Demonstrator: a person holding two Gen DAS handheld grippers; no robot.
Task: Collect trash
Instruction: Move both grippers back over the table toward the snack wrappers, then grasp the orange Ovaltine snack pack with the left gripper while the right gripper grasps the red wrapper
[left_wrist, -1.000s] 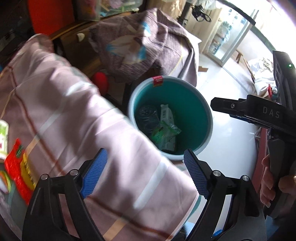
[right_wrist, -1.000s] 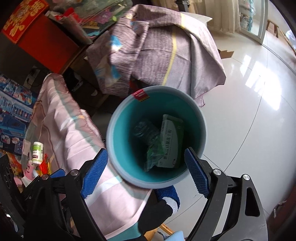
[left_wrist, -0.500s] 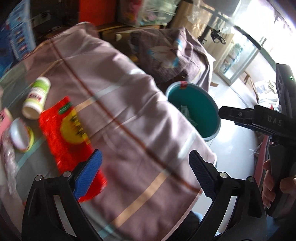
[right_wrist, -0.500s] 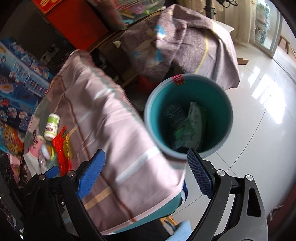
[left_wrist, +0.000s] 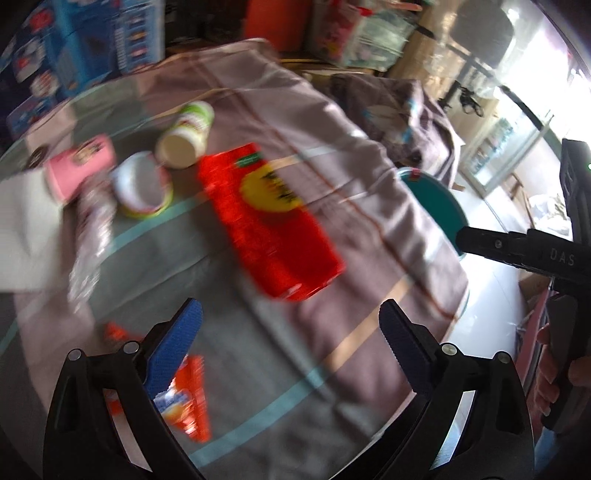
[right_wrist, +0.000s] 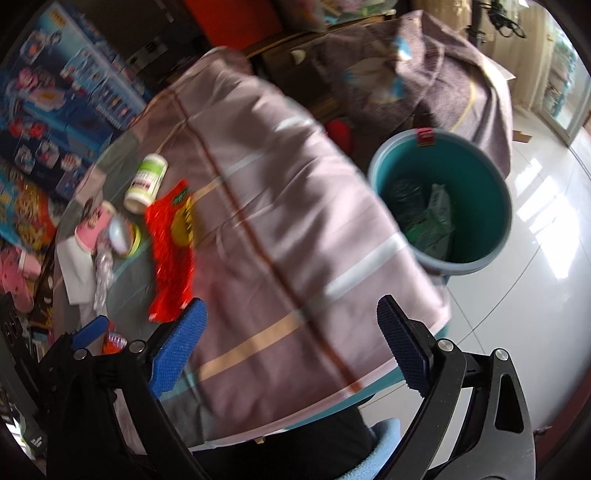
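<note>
**Both grippers empty over the littered table**

My left gripper (left_wrist: 290, 328) hangs spread and empty above the red packet (left_wrist: 269, 221) lying on the table cloth (left_wrist: 369, 206). My right gripper (right_wrist: 291, 332) is opening, nothing between its jaws. The teal bin (right_wrist: 476, 166) stands on the floor beside the table, rubbish inside.

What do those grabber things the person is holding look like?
Each gripper, the left gripper and the right gripper, has black plastic arms with silver round bolts and ribbed blue pads. Seen from the side, the right one shows the white letters "DAS" and a tiny green light.
</note>
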